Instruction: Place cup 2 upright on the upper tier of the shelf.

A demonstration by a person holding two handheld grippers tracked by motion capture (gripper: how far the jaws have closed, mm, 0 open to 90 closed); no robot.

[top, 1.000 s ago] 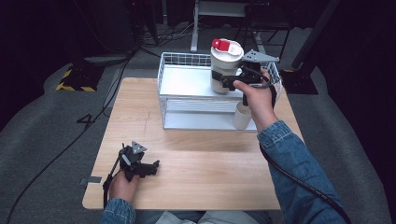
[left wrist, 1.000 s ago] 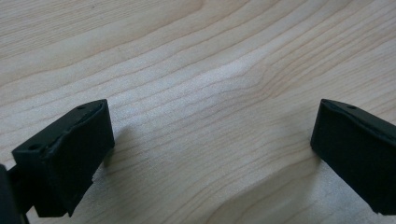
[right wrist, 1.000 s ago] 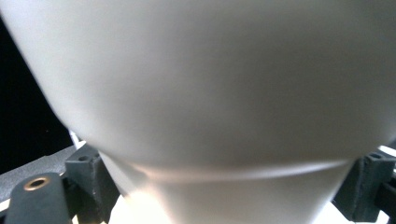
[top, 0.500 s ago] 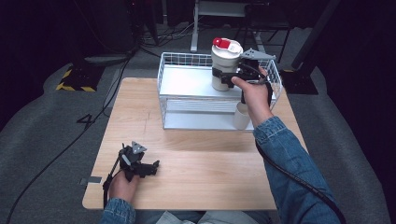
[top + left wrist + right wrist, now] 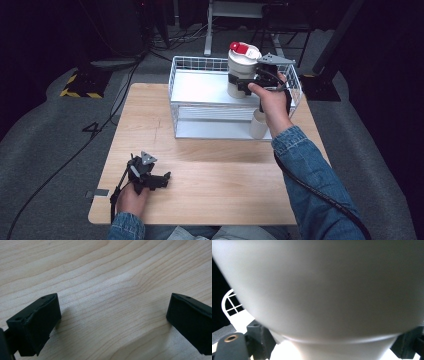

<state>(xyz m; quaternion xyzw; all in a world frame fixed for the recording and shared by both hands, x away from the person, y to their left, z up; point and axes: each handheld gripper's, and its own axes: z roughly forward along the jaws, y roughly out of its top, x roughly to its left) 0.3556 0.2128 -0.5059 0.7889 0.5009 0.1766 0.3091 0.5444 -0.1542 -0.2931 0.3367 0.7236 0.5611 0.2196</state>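
Black fingers [image 5: 259, 336] of the right gripper [image 5: 245, 83] pinch a white cylindrical cup with a red lid [image 5: 242, 70].
It sits upper centre, over the white wire basket's [image 5: 200, 92] top shelf; lower left, the left gripper [image 5: 159, 179] rests spread on the pale wooden table [image 5: 220, 185].

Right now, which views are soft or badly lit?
Right gripper view: white bottle sits too close, blurred and featureless. Left gripper view: wood grain of the table sharp, jaws throw soft shadows. High view: table evenly lit, surroundings nearly black, bottle and wire rack readable.
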